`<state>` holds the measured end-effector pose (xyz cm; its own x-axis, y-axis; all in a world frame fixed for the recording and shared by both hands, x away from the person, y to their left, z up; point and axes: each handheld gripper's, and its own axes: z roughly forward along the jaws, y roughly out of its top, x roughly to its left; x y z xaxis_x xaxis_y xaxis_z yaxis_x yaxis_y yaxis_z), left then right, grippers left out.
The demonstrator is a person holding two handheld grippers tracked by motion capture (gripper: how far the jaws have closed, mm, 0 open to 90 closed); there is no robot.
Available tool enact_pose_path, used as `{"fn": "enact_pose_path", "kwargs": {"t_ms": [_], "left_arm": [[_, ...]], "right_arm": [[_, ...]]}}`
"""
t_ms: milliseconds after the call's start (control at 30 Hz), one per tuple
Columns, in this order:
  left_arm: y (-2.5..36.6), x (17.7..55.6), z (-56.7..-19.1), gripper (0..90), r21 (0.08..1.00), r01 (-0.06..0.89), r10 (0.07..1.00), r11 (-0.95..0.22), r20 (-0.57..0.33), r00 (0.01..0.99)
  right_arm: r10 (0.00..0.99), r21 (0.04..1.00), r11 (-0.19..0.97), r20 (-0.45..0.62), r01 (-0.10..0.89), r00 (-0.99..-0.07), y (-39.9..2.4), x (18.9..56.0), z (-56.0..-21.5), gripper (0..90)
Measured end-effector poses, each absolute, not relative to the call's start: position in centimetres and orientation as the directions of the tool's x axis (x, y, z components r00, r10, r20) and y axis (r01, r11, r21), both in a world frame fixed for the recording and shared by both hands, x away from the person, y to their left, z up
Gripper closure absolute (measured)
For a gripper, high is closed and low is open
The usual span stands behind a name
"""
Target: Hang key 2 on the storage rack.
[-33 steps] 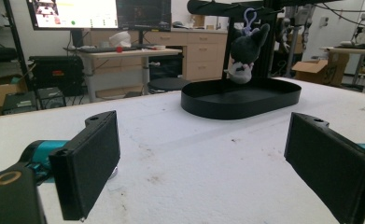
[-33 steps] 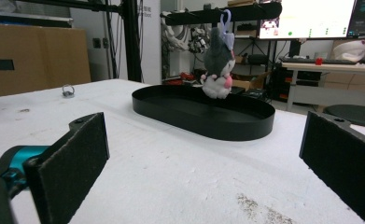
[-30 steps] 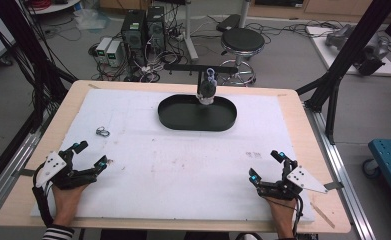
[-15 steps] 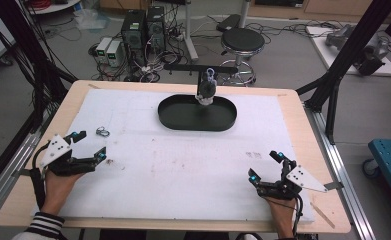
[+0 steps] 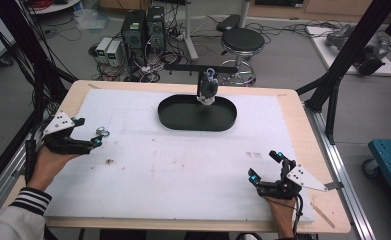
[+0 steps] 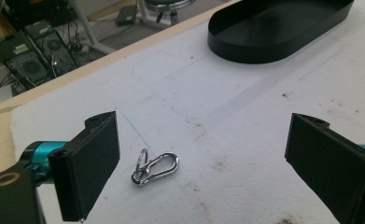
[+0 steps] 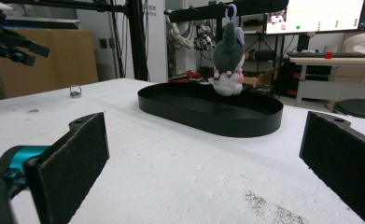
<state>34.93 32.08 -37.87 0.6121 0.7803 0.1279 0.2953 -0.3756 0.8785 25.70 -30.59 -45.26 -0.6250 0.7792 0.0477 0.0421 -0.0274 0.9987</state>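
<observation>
My left hand-held gripper (image 5: 90,133), jaws apart, is near the carabiner (image 6: 155,167) on the white foam sheet (image 5: 183,165) of the desk (image 5: 303,115); computer towers (image 5: 143,27) stand behind.

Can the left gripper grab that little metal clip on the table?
Probably yes: the left gripper is open, the clip lies flat between its jaws, and nothing blocks it.

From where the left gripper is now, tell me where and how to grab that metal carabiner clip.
Close on the long oval body of the carabiner, across its narrow width, coming straight down from above. It lies flat on the white mat, so only a top approach likely fits. The left gripper is open, jaws either side of it. Avoid the small ring at its end.
</observation>
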Motion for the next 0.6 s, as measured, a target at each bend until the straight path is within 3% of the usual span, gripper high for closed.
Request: {"fn": "enact_pose_path", "kwargs": {"t_ms": [600], "left_arm": [[32.7, 40.1, -37.1, 10.8, 0.747, 0.414, 0.743, -0.52, 0.157, 0.651]], "right_arm": [[0.78, 0.999, -0.029, 0.051, 0.045, -0.624, -30.6, 25.7, -45.3, 0.5]]}}
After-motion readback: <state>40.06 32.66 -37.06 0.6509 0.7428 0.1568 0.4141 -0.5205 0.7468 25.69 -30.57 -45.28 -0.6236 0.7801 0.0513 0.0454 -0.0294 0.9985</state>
